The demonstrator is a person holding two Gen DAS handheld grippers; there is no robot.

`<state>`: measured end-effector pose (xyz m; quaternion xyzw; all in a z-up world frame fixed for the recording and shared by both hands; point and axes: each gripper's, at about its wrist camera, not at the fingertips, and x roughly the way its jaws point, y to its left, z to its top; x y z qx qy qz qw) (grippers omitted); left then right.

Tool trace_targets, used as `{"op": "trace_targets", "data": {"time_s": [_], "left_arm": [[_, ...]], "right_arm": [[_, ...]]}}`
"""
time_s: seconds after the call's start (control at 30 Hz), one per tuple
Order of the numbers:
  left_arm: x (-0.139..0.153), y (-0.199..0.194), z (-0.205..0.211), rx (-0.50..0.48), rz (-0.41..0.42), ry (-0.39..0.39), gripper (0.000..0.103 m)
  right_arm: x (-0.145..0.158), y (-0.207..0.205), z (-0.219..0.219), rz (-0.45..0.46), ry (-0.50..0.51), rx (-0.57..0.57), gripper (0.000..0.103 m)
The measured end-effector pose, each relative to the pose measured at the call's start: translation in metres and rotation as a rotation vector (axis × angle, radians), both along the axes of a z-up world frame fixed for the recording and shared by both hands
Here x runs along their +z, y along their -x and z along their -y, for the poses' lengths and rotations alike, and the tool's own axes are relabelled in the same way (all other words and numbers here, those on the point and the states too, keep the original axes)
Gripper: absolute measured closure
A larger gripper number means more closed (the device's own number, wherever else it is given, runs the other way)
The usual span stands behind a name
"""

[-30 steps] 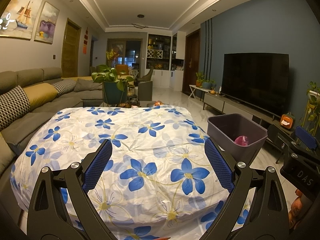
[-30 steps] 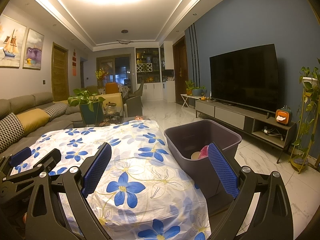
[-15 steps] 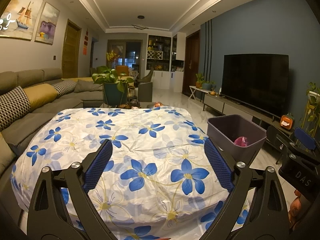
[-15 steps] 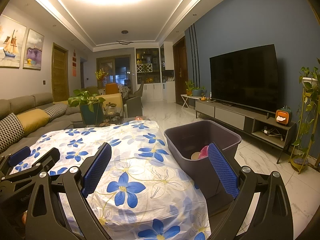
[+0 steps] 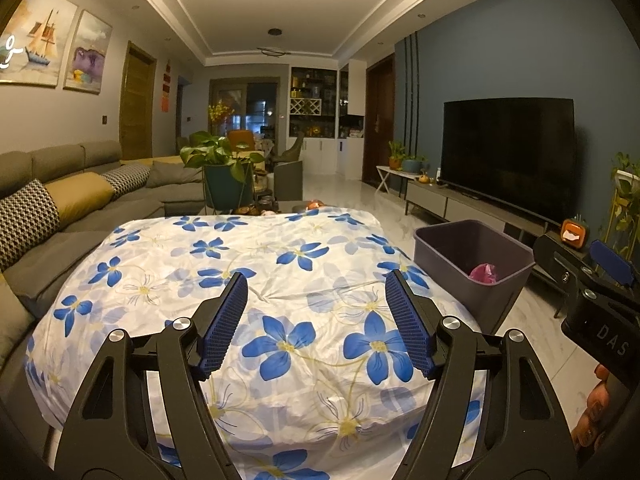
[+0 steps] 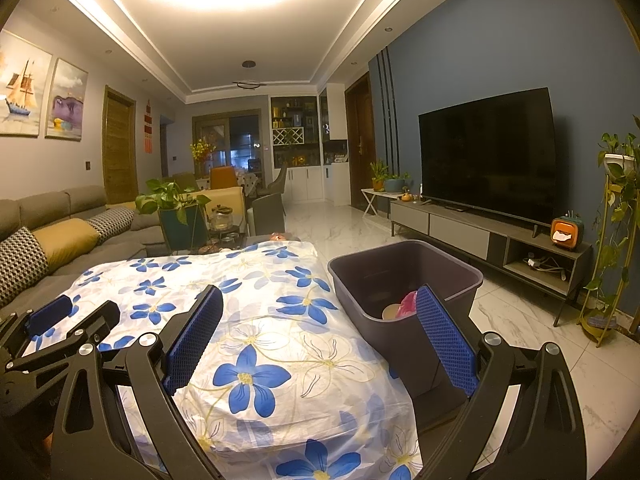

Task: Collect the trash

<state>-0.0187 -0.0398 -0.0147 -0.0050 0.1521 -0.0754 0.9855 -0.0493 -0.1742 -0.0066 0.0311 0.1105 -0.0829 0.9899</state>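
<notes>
A table under a white cloth with blue flowers point(image 5: 280, 264) point(image 6: 260, 300) fills the near ground; I see no loose trash on the cloth. To its right on the floor stands a dark purple bin point(image 5: 472, 226) point(image 6: 400, 246), holding a pink crumpled wrapper point(image 5: 485, 272) point(image 6: 407, 304) and a round tan item point(image 6: 390, 312). My left gripper point(image 5: 315, 276) hovers above the cloth, open with nothing between its blue pads. My right gripper point(image 6: 320, 290) is open and empty over the table's right edge, its right finger in front of the bin.
A grey sofa point(image 5: 80, 208) with cushions runs along the left. A potted plant point(image 5: 224, 176) stands behind the table. The TV point(image 5: 508, 152) sits on a low cabinet point(image 6: 480, 236) to the right, with a tall plant stand point(image 6: 616, 240). Marble floor lies between bin and cabinet.
The left gripper's fingers have drawn closer together but remain apart. The right gripper and the bin look unchanged.
</notes>
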Motion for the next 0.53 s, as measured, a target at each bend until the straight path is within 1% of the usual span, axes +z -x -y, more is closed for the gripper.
{"op": "trace_targets", "data": {"time_s": [0.17, 0.23, 0.3, 0.37, 0.53], "left_arm": [[-0.002, -0.001, -0.001, 0.004, -0.002, -0.002, 0.033], [-0.002, -0.001, -0.001, 0.002, -0.002, -0.004, 0.03], [-0.002, -0.001, -0.001, 0.008, -0.001, -0.005, 0.021], [-0.003, -0.002, -0.004, 0.023, 0.0, -0.009, 0.017], [-0.003, -0.006, -0.012, 0.029, -0.009, 0.015, 0.017]], "right_arm": [[0.004, -0.003, -0.002, 0.004, 0.002, -0.003, 0.01], [0.003, -0.002, -0.002, 0.003, 0.0, -0.003, 0.01], [0.004, -0.003, -0.003, 0.004, 0.0, -0.003, 0.01], [0.005, -0.004, -0.003, 0.006, 0.0, -0.004, 0.01], [0.006, -0.006, -0.004, 0.01, -0.006, -0.002, 0.01]]}}
